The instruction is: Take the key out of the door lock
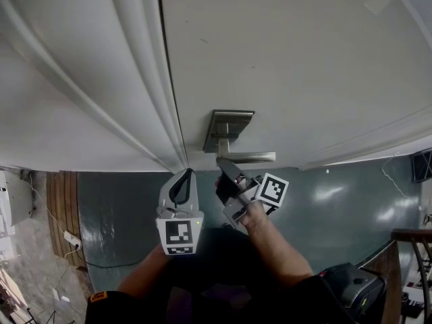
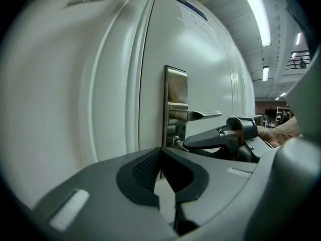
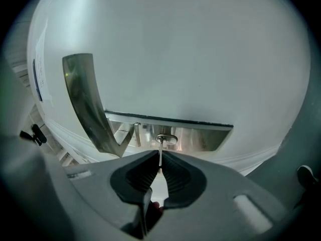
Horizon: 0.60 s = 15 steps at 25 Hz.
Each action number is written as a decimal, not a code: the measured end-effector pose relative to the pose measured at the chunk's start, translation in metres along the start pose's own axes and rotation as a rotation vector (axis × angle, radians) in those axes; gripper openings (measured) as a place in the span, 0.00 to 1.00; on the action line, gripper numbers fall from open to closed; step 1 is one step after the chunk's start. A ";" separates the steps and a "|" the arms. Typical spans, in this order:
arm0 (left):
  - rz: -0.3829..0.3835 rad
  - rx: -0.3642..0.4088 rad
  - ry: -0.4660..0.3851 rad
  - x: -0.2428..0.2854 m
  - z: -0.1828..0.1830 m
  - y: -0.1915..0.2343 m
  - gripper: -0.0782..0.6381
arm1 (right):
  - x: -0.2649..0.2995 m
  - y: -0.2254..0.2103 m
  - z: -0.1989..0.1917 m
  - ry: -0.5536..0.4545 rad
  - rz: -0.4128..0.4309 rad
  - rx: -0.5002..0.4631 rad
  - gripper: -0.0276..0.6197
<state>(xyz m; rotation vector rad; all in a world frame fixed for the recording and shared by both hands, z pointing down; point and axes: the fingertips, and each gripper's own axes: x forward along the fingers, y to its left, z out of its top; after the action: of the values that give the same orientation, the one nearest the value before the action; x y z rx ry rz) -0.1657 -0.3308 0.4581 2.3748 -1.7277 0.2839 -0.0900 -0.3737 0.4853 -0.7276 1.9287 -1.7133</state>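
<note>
A brushed-metal lock plate (image 1: 228, 128) with a lever handle (image 1: 248, 157) sits on the white door (image 1: 283, 59). In the right gripper view the thin key (image 3: 160, 152) runs from the keyhole (image 3: 167, 138) straight back between the jaws. My right gripper (image 3: 160, 161) is shut on it, just under the handle (image 3: 88, 104). In the head view the right gripper (image 1: 223, 165) touches the plate's lower end. My left gripper (image 1: 188, 174) hangs left of it, shut on nothing and a little off the door. From the left gripper (image 2: 160, 154) I see the plate (image 2: 175, 92) and the right gripper's jaws at the lock.
Raised door-frame moulding (image 1: 145, 79) runs left of the lock. Below lies a grey-green floor (image 1: 121, 208), with wood flooring and a white cable (image 1: 69, 238) at the far left. A dark device (image 1: 351, 285) and a railing (image 1: 412, 238) stand at lower right.
</note>
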 end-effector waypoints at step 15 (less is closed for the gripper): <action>-0.041 -0.010 -0.028 -0.012 0.003 -0.017 0.13 | -0.037 0.018 -0.034 0.036 0.034 0.031 0.07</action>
<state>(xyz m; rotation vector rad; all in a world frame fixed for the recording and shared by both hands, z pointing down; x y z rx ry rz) -0.1530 -0.3157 0.4517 2.4151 -1.6863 0.2369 -0.0858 -0.3221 0.4708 -0.6533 1.9226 -1.7429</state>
